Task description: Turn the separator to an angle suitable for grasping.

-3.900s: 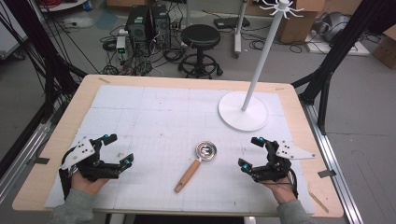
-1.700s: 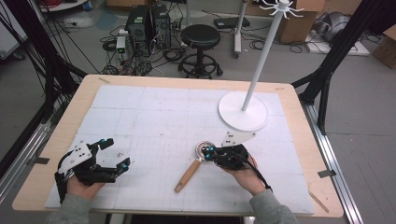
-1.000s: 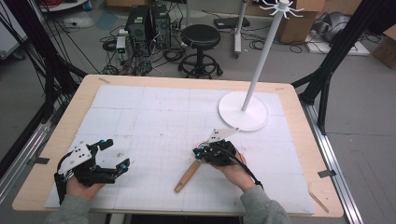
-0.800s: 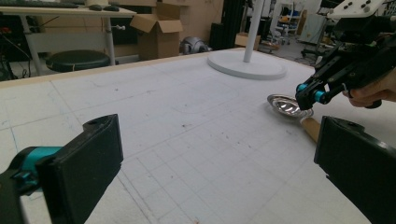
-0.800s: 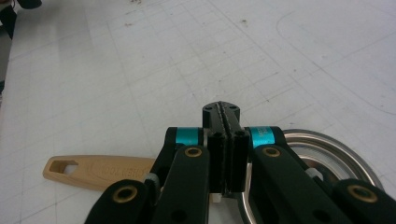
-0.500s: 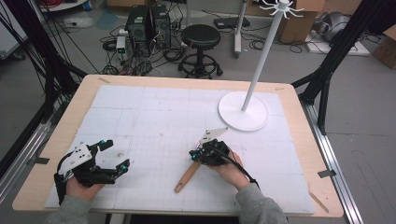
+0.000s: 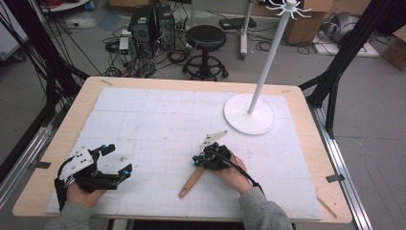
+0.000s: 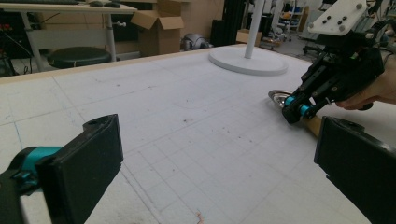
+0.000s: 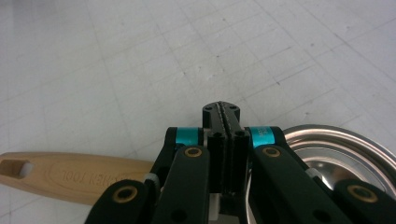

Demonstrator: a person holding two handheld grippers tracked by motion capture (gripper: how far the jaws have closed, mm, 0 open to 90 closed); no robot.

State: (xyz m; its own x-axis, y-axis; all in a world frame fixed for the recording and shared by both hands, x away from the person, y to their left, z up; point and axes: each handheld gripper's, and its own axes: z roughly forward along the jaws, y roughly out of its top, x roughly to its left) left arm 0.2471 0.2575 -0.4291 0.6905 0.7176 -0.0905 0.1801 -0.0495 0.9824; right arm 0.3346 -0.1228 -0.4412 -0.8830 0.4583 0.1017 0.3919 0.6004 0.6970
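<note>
While the left gripper (image 7: 114,162) gapes, the right gripper (image 9: 222,112) is closed above the strainer (image 9: 327,151).

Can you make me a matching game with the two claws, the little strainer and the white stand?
Things:
1. left claw
2. right claw
3. strainer handle
4. white stand

States:
A. wooden, lying on the table
B. jaws wide apart, nothing between them
C. upright at the far right of the table
D. jaws pressed together, over the strainer

Pairs: 1-B, 2-D, 3-A, 4-C
</note>
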